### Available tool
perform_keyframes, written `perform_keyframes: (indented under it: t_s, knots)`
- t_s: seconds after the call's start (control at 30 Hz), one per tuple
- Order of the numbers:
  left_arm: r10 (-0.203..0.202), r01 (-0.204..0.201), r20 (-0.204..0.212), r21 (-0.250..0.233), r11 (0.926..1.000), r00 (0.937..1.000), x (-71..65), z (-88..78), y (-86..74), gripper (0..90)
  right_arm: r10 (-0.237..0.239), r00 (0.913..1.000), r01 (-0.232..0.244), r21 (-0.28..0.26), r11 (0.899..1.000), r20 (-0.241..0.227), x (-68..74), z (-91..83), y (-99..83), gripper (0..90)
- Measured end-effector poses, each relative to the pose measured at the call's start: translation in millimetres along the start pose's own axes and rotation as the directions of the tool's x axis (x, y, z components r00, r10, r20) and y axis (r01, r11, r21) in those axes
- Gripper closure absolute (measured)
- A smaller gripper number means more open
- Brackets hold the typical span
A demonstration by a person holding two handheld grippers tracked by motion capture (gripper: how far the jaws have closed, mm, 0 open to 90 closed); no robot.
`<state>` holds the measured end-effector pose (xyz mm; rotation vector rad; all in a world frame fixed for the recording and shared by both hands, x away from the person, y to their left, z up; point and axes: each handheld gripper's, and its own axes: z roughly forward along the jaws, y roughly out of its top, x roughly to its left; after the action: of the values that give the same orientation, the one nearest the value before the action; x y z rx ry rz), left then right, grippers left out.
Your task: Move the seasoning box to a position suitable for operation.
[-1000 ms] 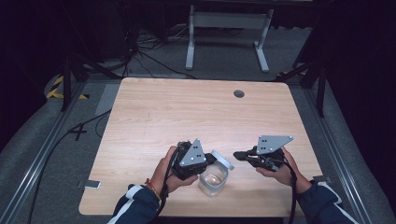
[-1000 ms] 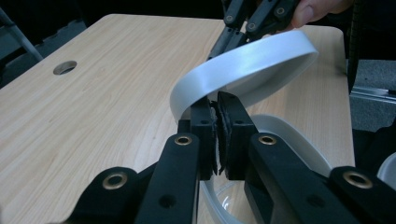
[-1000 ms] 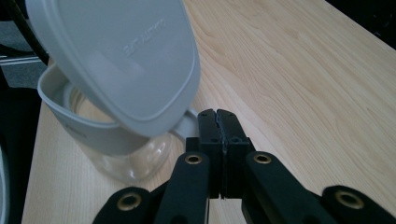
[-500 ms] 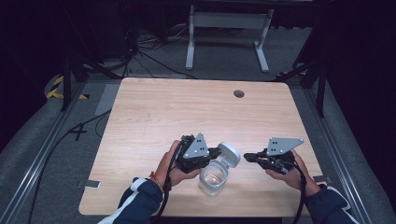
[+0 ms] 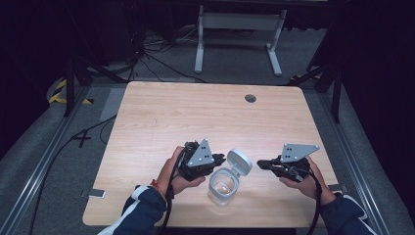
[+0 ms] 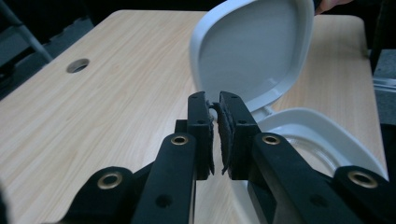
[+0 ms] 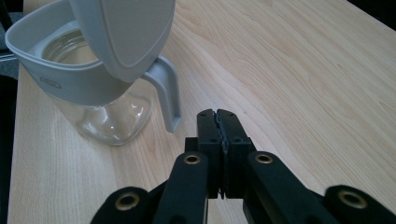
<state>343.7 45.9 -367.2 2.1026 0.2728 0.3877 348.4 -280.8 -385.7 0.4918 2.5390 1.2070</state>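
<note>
A clear glass jar (image 5: 222, 188) with a pale grey plastic collar stands near the table's front edge. Its hinged grey lid (image 5: 239, 162) is tipped up and open. My left gripper (image 5: 221, 159) is just left of the jar, shut on the lid's lower edge. In the left gripper view the lid (image 6: 252, 46) rises right beyond the pinching jaws (image 6: 215, 105), with the jar's rim (image 6: 327, 135) to the right. My right gripper (image 5: 262, 164) is shut and empty, a short way right of the jar. The right gripper view shows the jar (image 7: 93, 107), its latch arm (image 7: 168, 93) and the shut gripper (image 7: 217, 116).
The wooden table (image 5: 195, 117) has a round cable hole (image 5: 250, 98) at the back right. A white stand's legs (image 5: 235, 34) and loose cables lie on the floor behind. A small flat device (image 5: 93, 193) lies on the floor beside the table's front left corner.
The lid has swung further up and open with my left gripper on it, which shifted slightly right. My right gripper has drawn back to the right, away from the jar.
</note>
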Motion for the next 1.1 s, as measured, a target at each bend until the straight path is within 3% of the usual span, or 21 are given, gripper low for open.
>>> perform_keyframes:
  t_s: [0.13,0.33,0.6,0.7,0.83,0.93,1.0,1.03,1.1]
  knots:
    - [-0.005,0.005,-0.032,0.004,1.0000,0.9995,4.5,-13.3,-9.6,82.0,0.003,1.0000,-0.003,0.006,1.000,0.000,-1.0,0.6,0.2,88.8]
    - [-0.022,0.027,-0.072,0.067,0.9974,0.9972,10.5,-28.3,-38.2,80.9,0.001,1.0000,-0.001,0.011,1.000,0.007,-1.2,1.3,0.3,88.2]
    - [-0.091,0.106,-0.115,0.125,0.9866,0.9891,22.6,-41.9,-81.2,79.1,0.003,0.9999,-0.003,0.010,1.000,0.012,0.0,-1.4,-0.2,87.3]
    - [-0.124,0.146,-0.139,0.156,0.9770,0.9825,24.9,-48.5,-99.0,77.8,0.004,0.9999,-0.004,0.018,1.000,0.016,-0.4,-1.2,-1.4,86.9]
    - [-0.124,0.161,-0.174,0.217,0.9629,0.9768,24.4,-52.5,-118.1,75.5,0.006,0.9999,-0.006,0.019,1.000,0.015,-1.0,-2.0,-2.5,86.5]
    - [-0.147,0.189,-0.187,0.235,0.9534,0.9714,25.6,-58.9,-134.0,73.9,0.006,0.9998,-0.006,0.024,1.000,0.018,-1.2,-1.4,-4.7,85.6]
    - [-0.184,0.225,-0.187,0.230,0.9469,0.9650,28.0,-64.4,-147.3,73.3,0.008,0.9998,-0.008,0.029,1.000,0.020,-0.8,-2.3,-6.0,84.5]
    - [-0.184,0.225,-0.187,0.230,0.9469,0.9650,28.0,-64.4,-147.3,72.5,0.006,0.9997,-0.006,0.029,1.000,0.026,-0.8,-2.9,-6.6,83.6]
    - [-0.204,0.244,-0.180,0.242,0.9392,0.9623,28.9,-67.5,-160.8,71.0,0.007,0.9994,-0.008,0.033,0.999,0.035,-0.4,-4.6,-7.7,82.2]
